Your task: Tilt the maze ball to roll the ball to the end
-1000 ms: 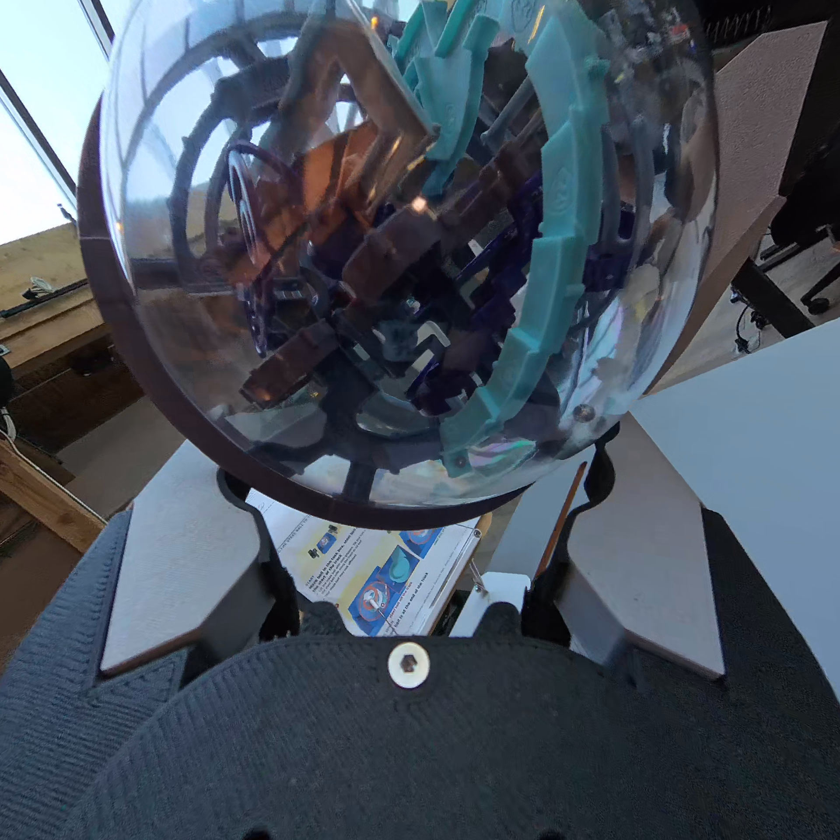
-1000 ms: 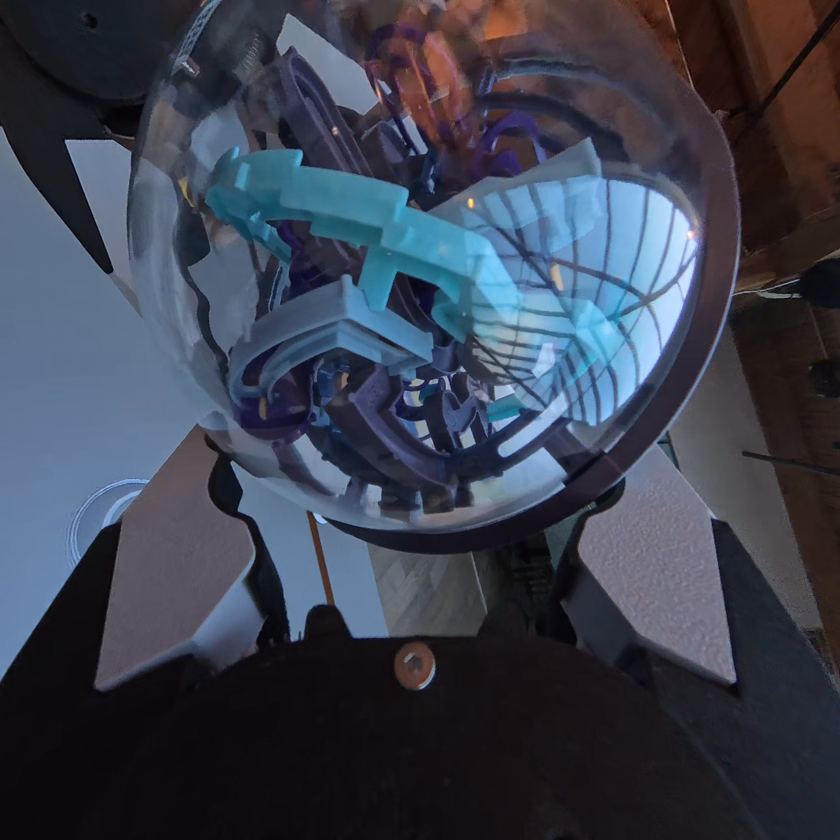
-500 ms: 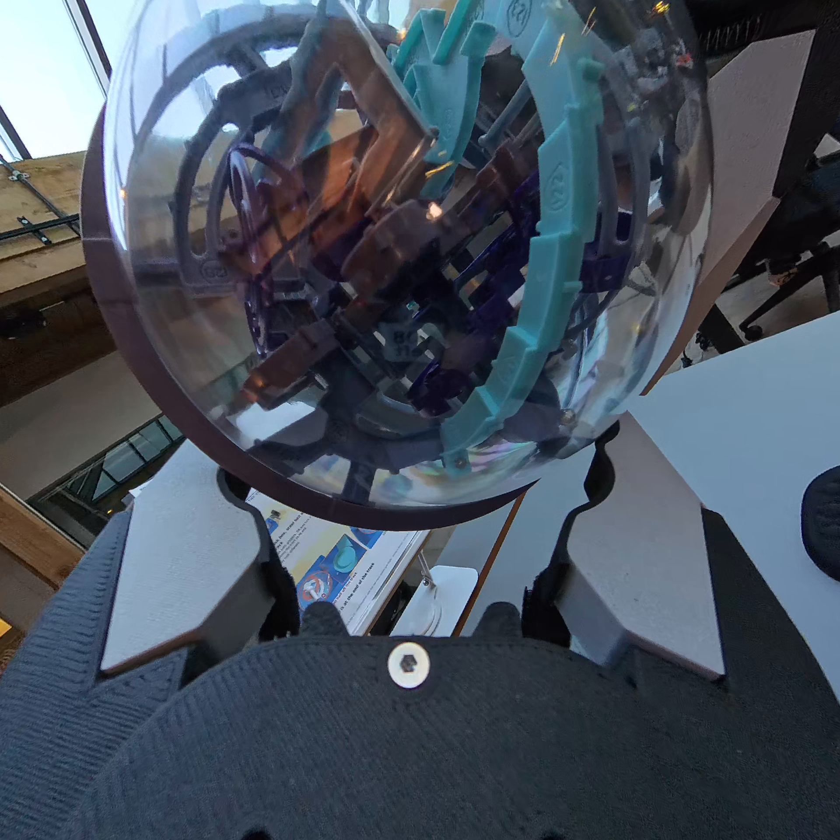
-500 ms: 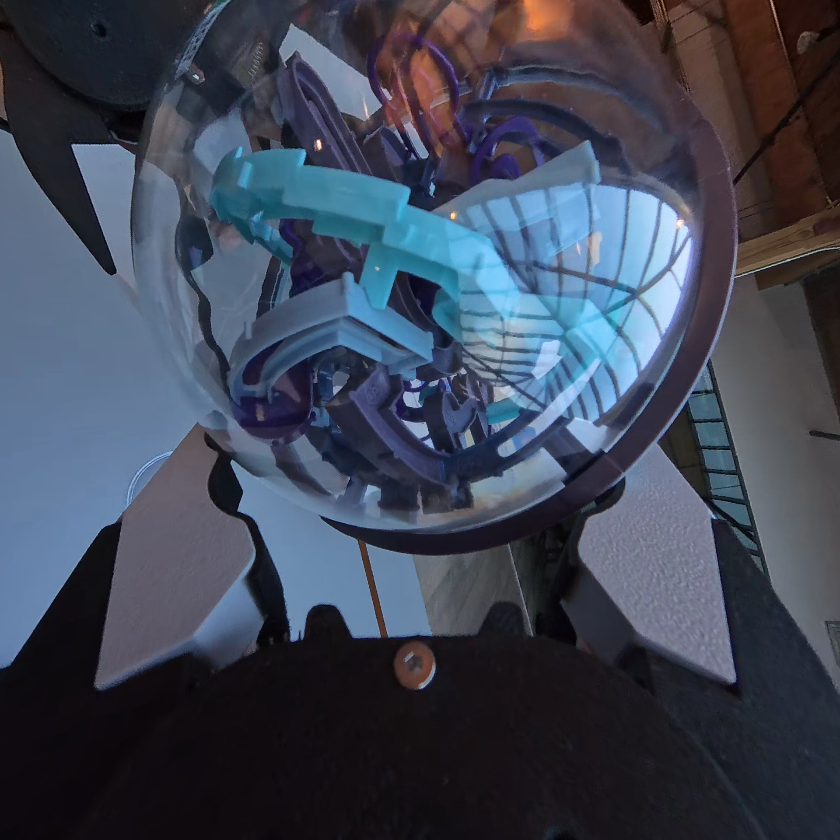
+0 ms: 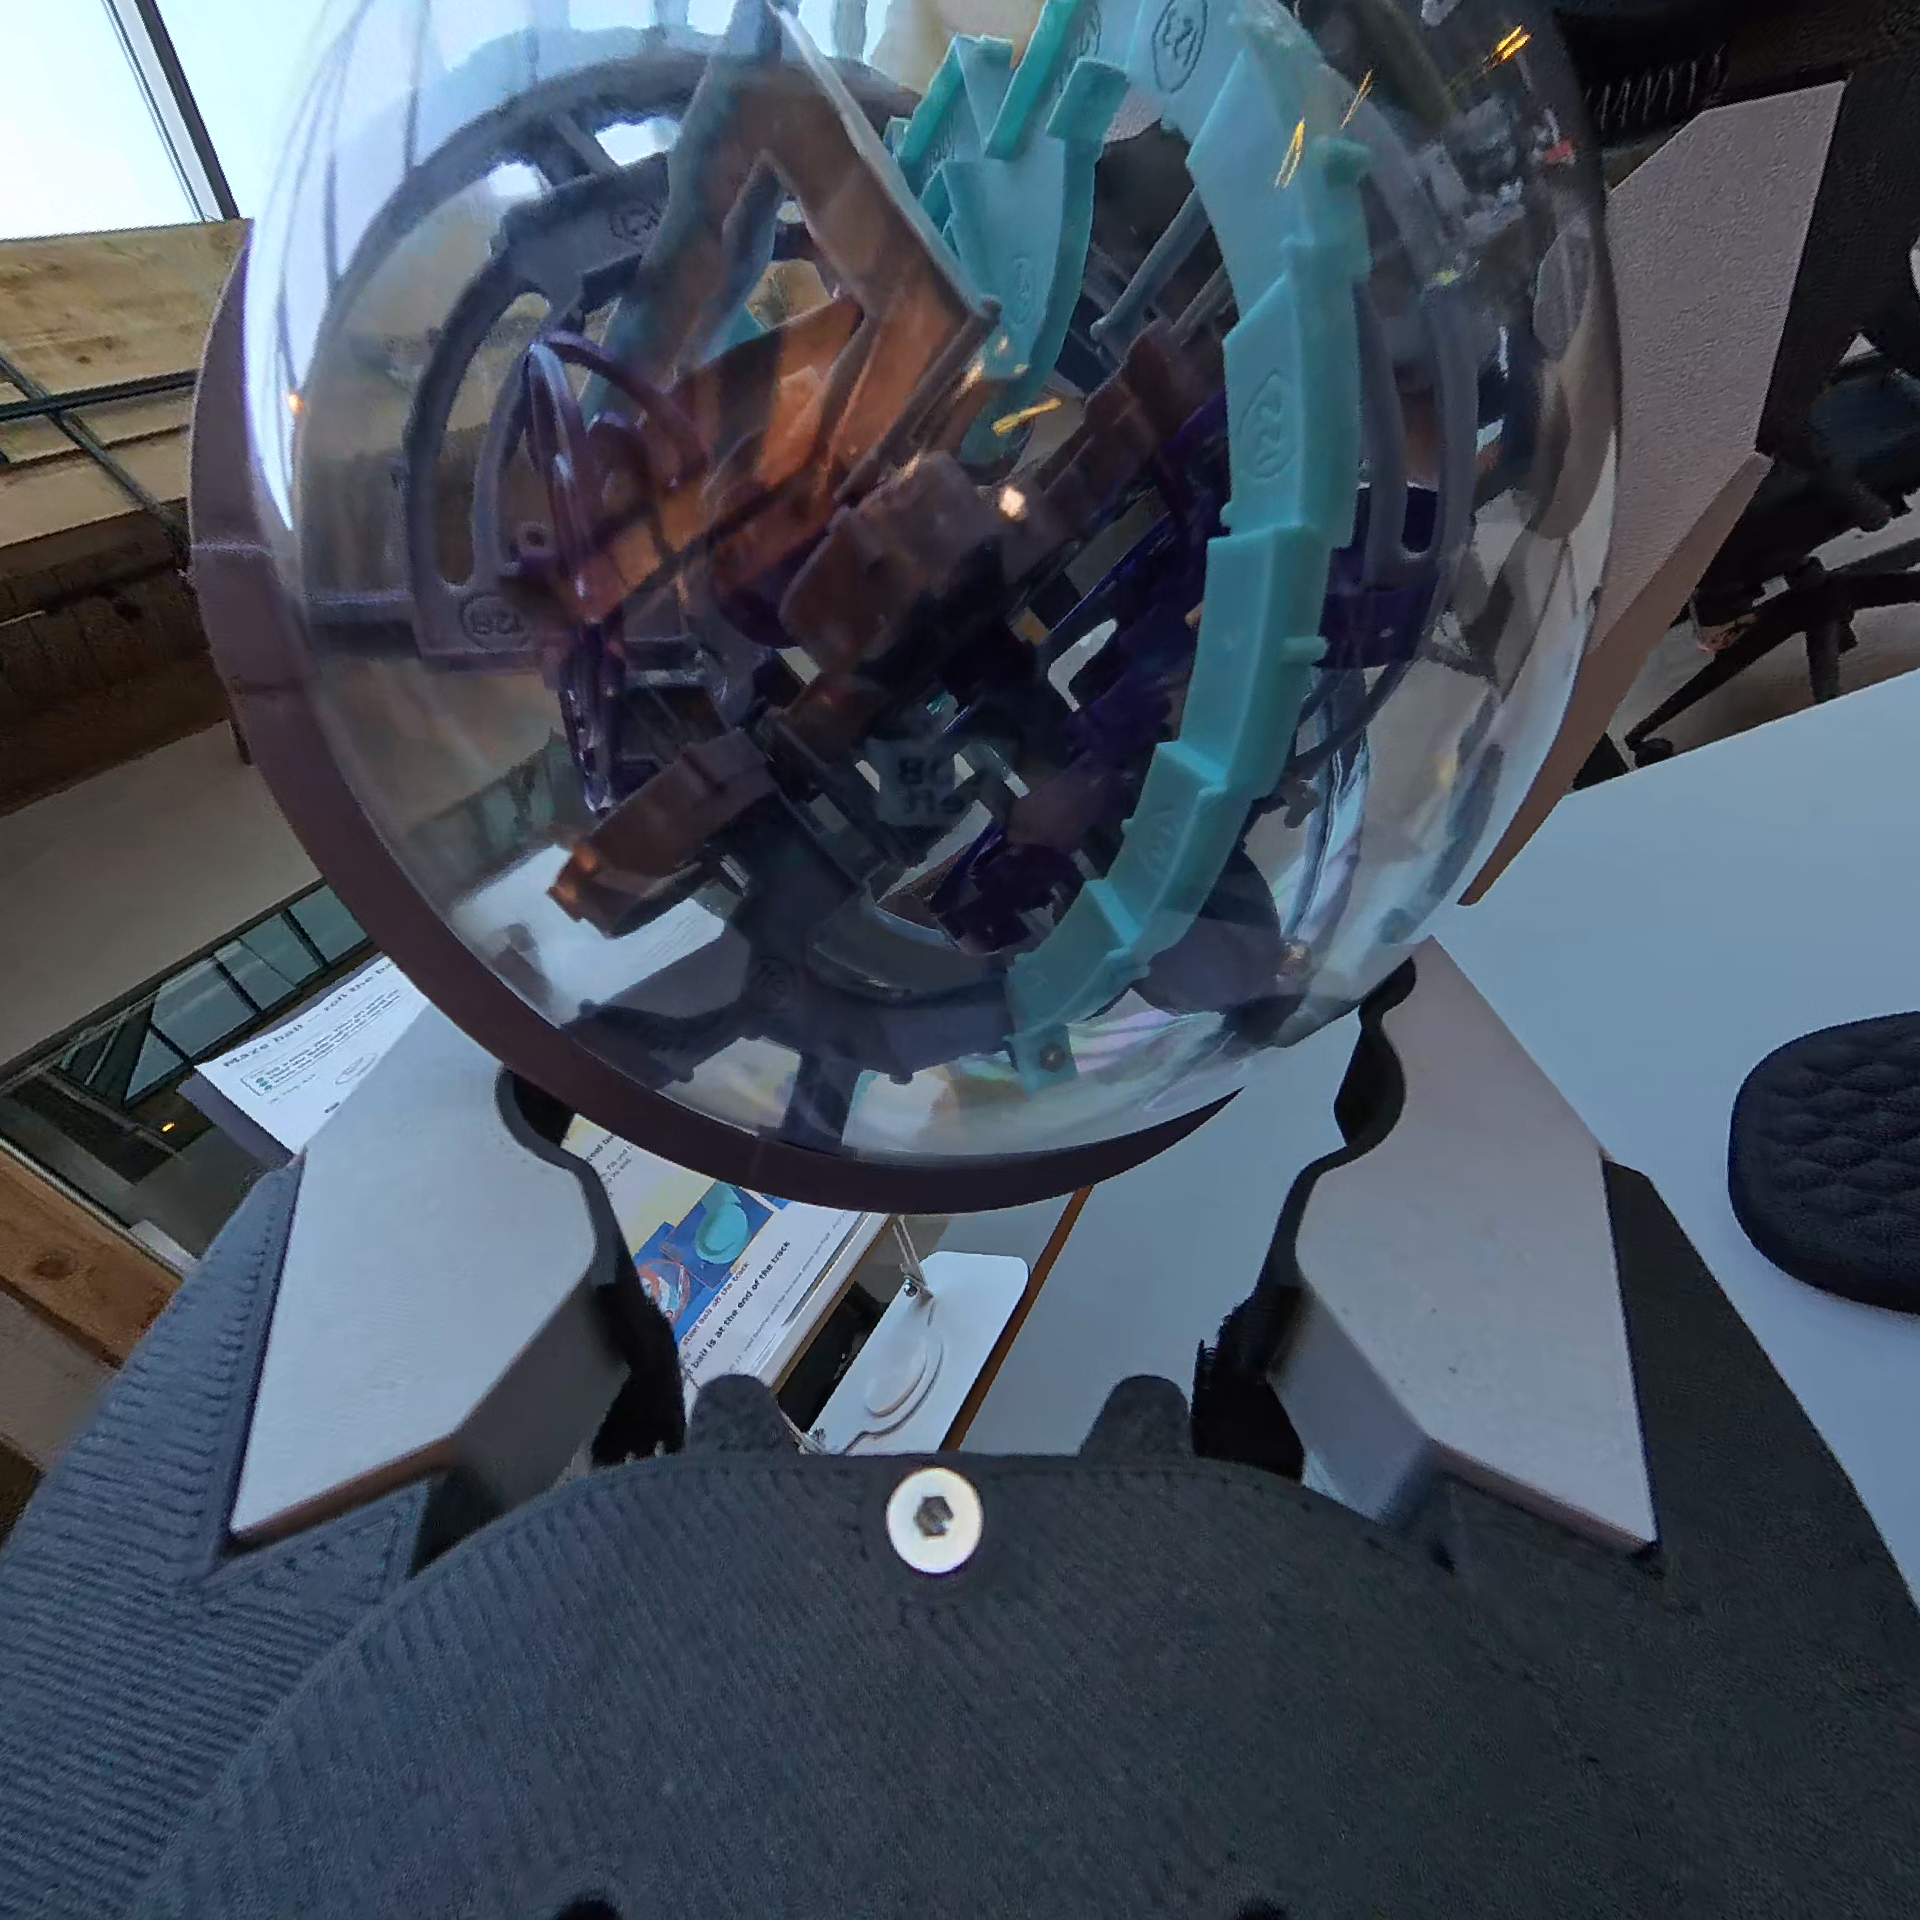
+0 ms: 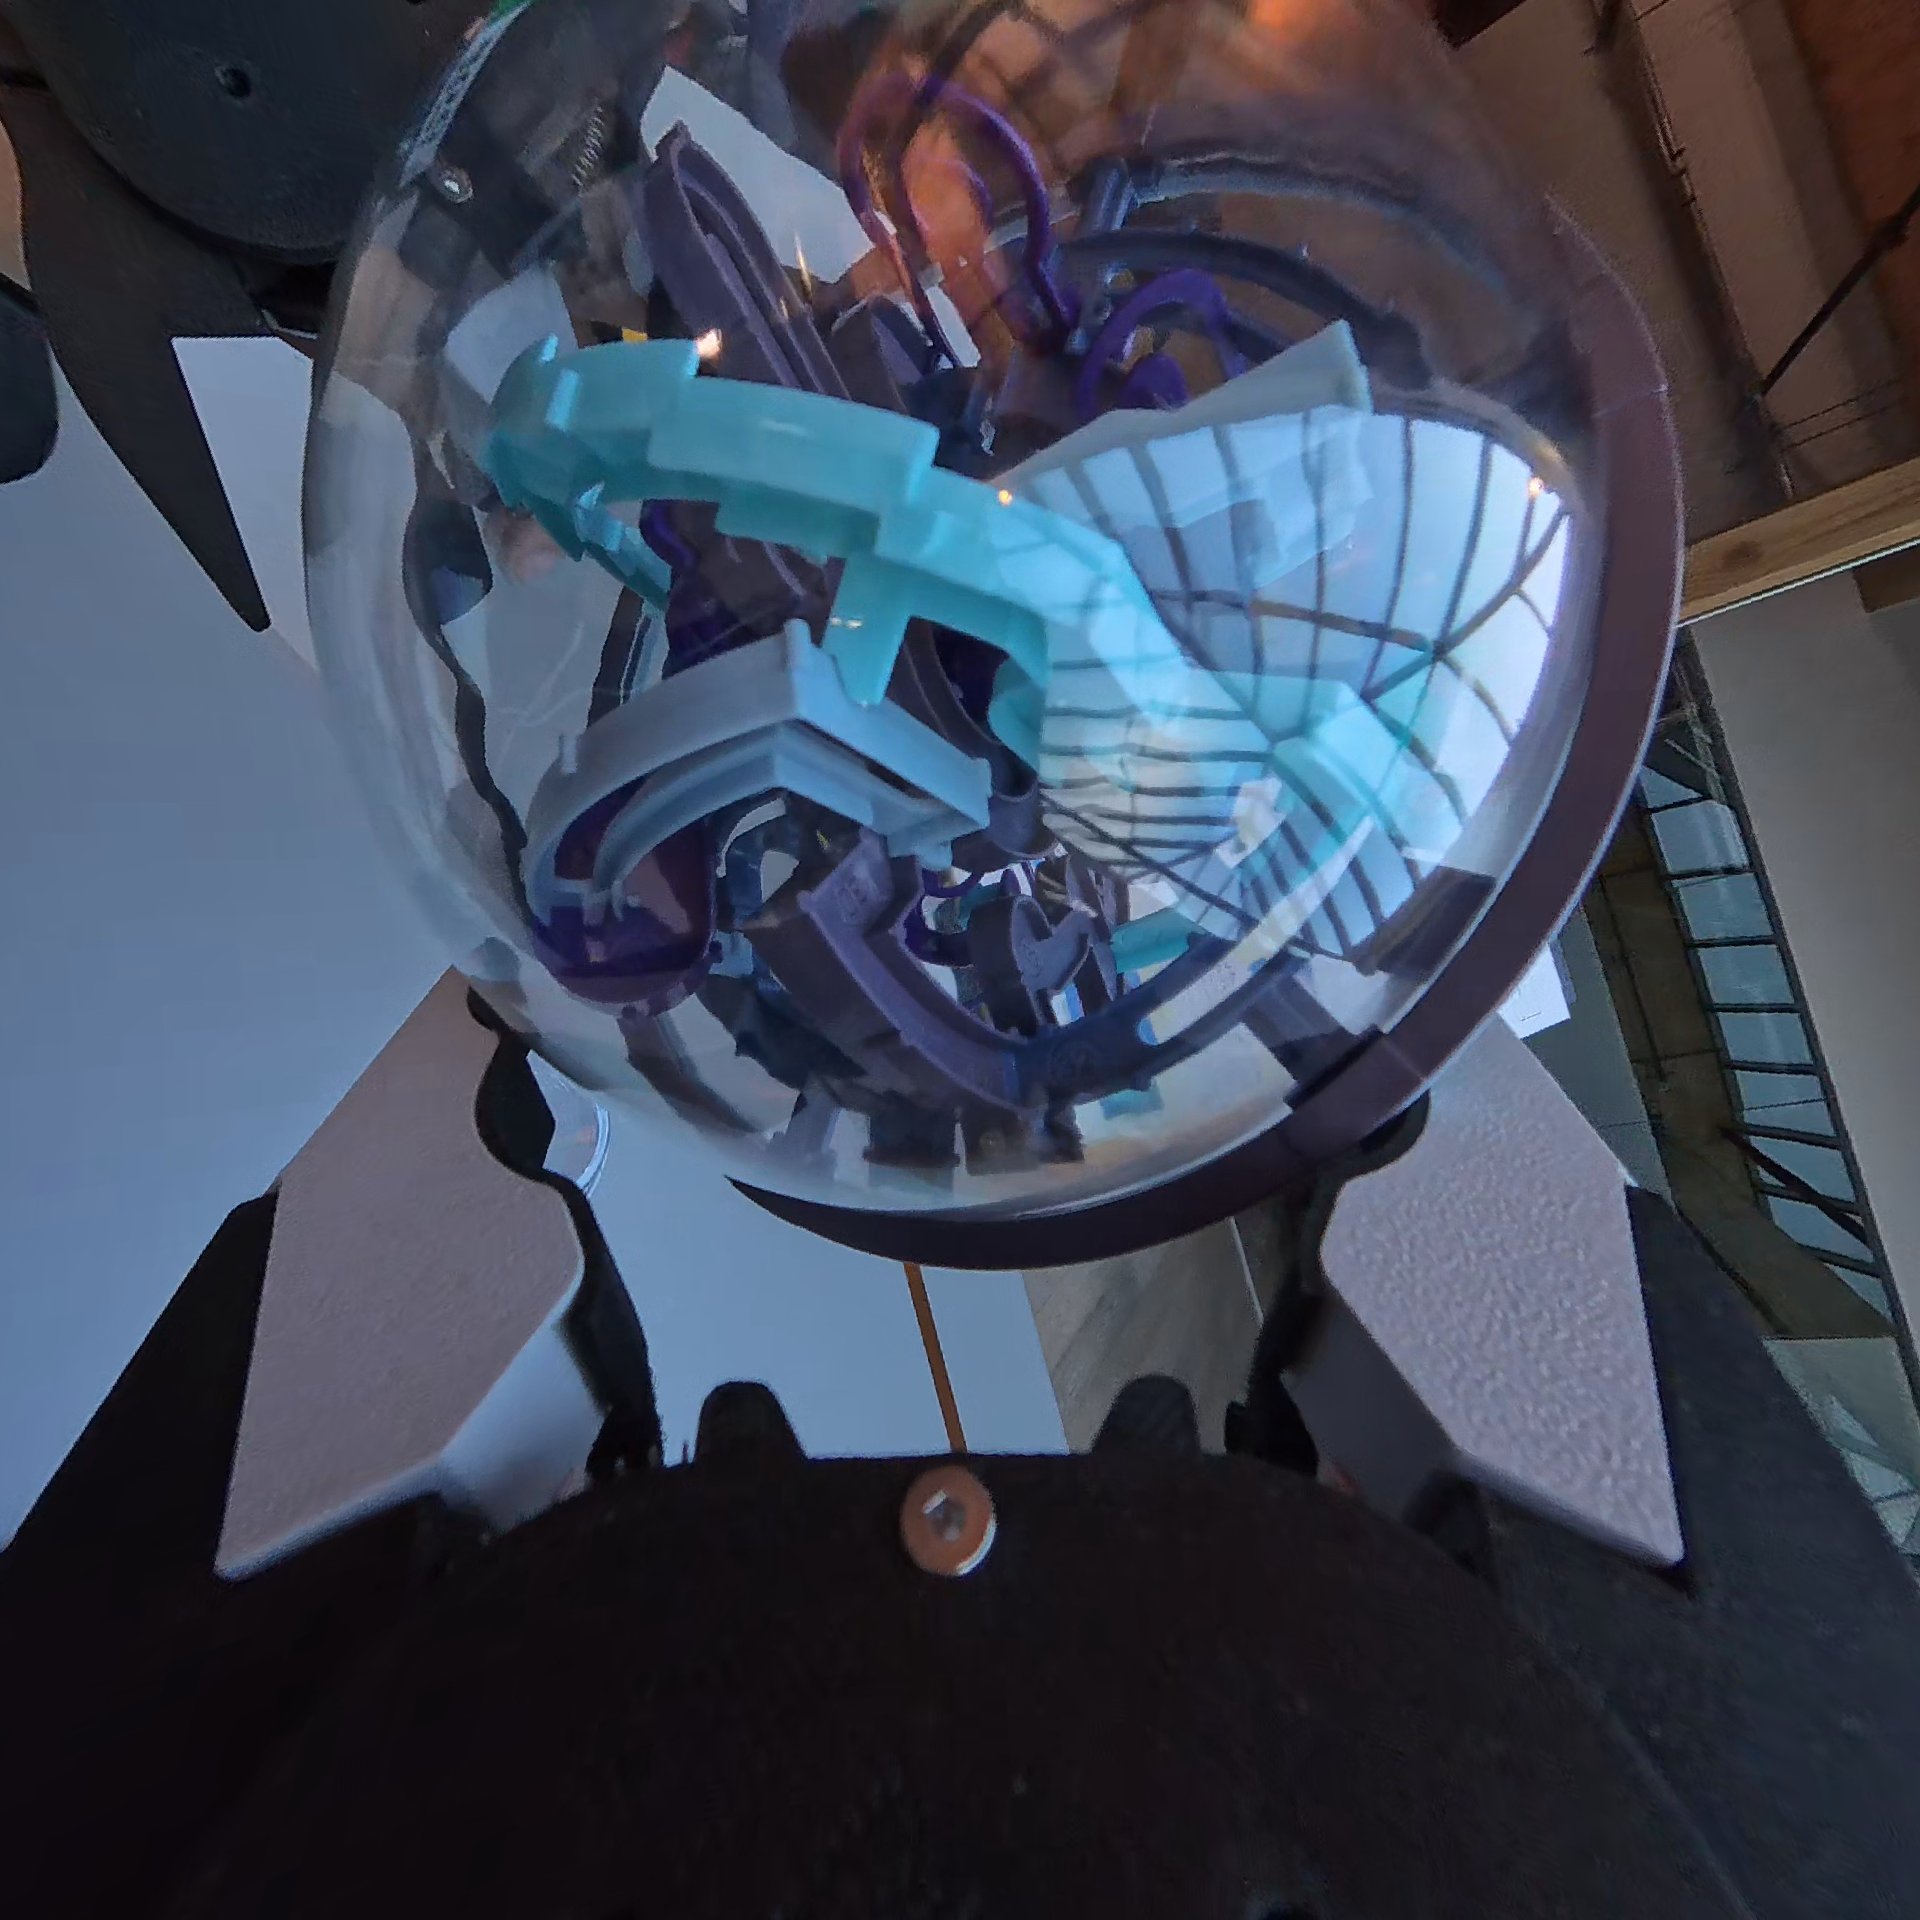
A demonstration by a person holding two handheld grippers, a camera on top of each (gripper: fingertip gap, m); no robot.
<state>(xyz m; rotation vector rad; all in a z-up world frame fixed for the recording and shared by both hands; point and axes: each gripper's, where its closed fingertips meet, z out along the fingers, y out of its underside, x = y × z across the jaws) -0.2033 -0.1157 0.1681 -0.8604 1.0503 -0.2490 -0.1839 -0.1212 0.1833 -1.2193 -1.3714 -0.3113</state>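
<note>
The maze ball (image 5: 894, 582) is a clear sphere with a dark brown equator ring and teal, grey, purple and brown tracks inside. It is lifted off the table and held between both grippers. My left gripper (image 5: 951, 1060) has its jaws spread wide, with the sphere seated in the notches of both fingertips. My right gripper (image 6: 945, 1081) holds the opposite side of the sphere (image 6: 987, 644) the same way. Each gripper shows beyond the sphere in the other's view, the right one (image 5: 1714, 416) and the left one (image 6: 156, 156). I cannot pick out the small rolling ball for certain.
A white table (image 5: 1714, 883) lies below, with a black padded mat (image 5: 1839, 1153) at the right. A printed instruction sheet (image 5: 727, 1268) on a white stand base (image 5: 925, 1340) sits under the sphere. A clear round dish (image 6: 587, 1132) is on the table. A chair base (image 5: 1787, 623) stands beyond.
Both grippers and the sphere have tilted together, so the background has shifted. The black mat has come into the left wrist view. The sphere sits the same way in both grips.
</note>
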